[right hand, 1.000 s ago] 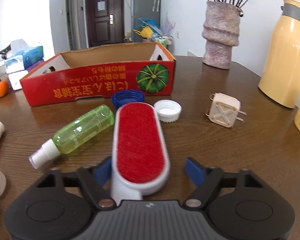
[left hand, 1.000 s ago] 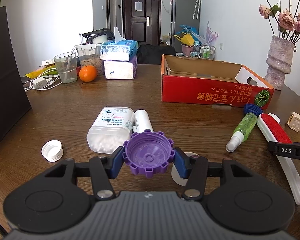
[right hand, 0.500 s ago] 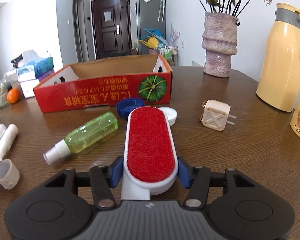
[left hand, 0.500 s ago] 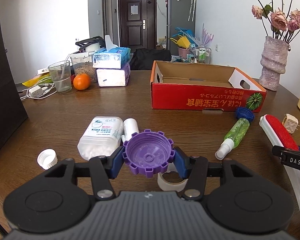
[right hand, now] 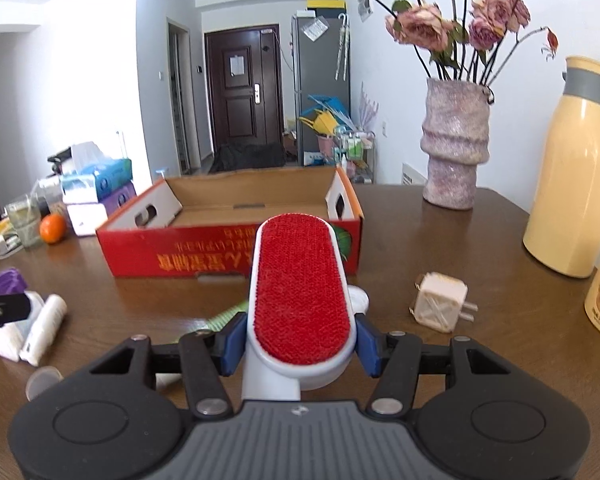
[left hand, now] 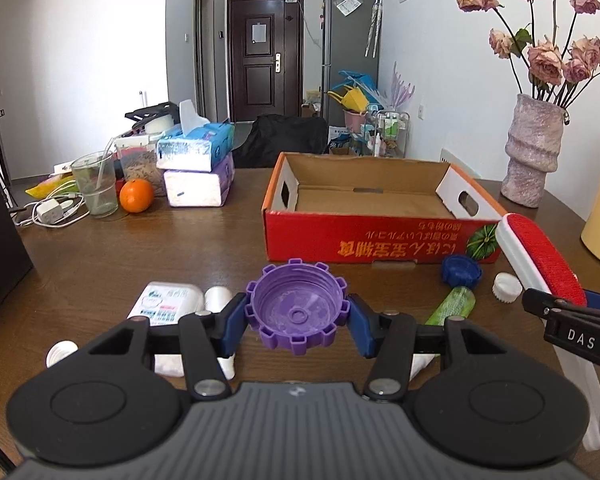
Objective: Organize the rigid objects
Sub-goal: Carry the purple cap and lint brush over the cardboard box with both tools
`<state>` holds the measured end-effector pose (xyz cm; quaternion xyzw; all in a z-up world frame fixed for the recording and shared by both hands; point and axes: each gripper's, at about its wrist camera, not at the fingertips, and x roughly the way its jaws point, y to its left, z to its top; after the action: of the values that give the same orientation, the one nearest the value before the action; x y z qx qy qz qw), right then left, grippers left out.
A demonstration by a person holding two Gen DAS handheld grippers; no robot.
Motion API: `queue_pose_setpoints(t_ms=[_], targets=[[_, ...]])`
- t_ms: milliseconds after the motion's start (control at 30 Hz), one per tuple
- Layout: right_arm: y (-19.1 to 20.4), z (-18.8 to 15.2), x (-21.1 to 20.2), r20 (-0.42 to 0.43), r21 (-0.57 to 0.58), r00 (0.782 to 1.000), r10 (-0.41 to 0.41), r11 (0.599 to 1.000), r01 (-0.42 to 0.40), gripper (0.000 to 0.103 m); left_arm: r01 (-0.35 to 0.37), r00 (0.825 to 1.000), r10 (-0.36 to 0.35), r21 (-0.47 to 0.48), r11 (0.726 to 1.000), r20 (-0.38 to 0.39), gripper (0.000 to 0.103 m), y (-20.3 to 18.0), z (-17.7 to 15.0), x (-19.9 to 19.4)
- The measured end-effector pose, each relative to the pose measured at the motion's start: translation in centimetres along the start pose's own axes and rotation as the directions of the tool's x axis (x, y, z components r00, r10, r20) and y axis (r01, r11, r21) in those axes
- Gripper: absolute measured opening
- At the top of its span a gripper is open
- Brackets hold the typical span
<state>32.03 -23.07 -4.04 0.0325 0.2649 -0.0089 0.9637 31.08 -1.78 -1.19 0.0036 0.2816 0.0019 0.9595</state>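
Over on the left of the bench (left hand: 100, 248), a clear glass (left hand: 94, 184) is standing with a straw leaning in it, next to an orange (left hand: 136, 195) and a lidded jar (left hand: 134, 164) of brownish contents that I cannot identify. Two tissue packs (left hand: 198, 168) are sitting stacked beside them, a sheet poking out of the upper one. Nearer, a white pill bottle (left hand: 162, 304) is lying on its side with small white pieces showing through its wall.

The left tool (left hand: 298, 314) is gripping a purple toothed cap (left hand: 298, 310) by its rim, open side up, above the bench in front of the box. The red cardboard box (left hand: 380, 236) is sitting open-topped; its brown floor is showing bare.

A green spray bottle (left hand: 452, 308) is lying flat by a blue cap (left hand: 461, 271) and a white cap (left hand: 507, 287). The right tool (right hand: 300, 344) is clamping the white-framed red lint brush (right hand: 300, 292) near its handle end, the head reaching toward the box's front wall. Further right, a vase (right hand: 456, 148) is holding dried roses, beside a cream thermos (right hand: 572, 184).
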Motion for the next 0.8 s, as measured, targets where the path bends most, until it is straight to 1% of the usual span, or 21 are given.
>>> queue_pose_setpoints(t_ms=[300, 800], targets=[[0.4, 2.5, 0.8, 0.034, 0.002, 0.999, 0.009, 1.0, -0.009, 0.055, 0.015, 1.0, -0.015, -0.007, 1.0, 0.024, 0.054, -1.1, 2.8, 1.6], [1.3, 6.4, 5.3, 0.054, 0.023, 0.998, 0.031, 0.999, -0.032, 0.055, 0.03, 0.999, -0.029, -0.046, 0.999, 0.018, 0.054, -2.4, 6.4, 6.5]])
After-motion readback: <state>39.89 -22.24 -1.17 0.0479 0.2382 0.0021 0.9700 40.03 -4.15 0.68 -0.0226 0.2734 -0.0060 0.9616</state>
